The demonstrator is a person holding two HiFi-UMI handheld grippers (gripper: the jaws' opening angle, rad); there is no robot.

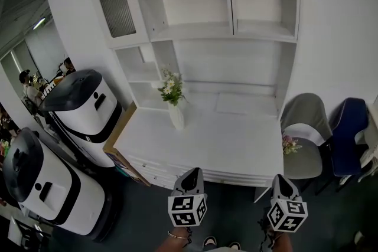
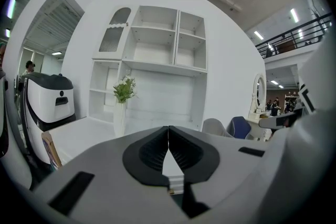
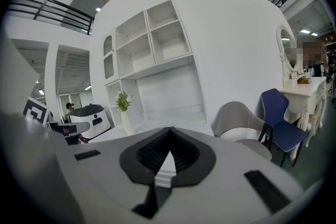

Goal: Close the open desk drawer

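At the far left, two white rounded machines with black lids [image 1: 77, 106] are seen standing on the dark floor, one behind the other. A flat wooden-edged board [image 1: 121, 141] is leaned between the nearer-to-the-wall machine and the left end of the white desk [image 1: 236, 147]. The desk is topped by a white open shelf unit [image 1: 195, 3] set against the wall. A tall white vase [image 1: 176, 116] holding green and white flowers [image 1: 171, 88] is stood upright on the left part of the desk top.

The white drawer fronts [image 1: 150, 167] are found along the desk's front edge, below the top and just left of the tools. From the head view it cannot be told whether any of them is pulled out.

The left tool [image 1: 193, 174] is held in front of the desk's edge, pointing toward it. Its jaws are pressed together and nothing is gripped between them. The right tool [image 1: 279, 179] is held beside it, further along the same edge. Its jaws are likewise brought fully together, with nothing between them.

To the right of the desk, a grey shell chair [image 1: 304, 124] is placed. A dark blue chair [image 1: 348, 127] is placed just beyond it.
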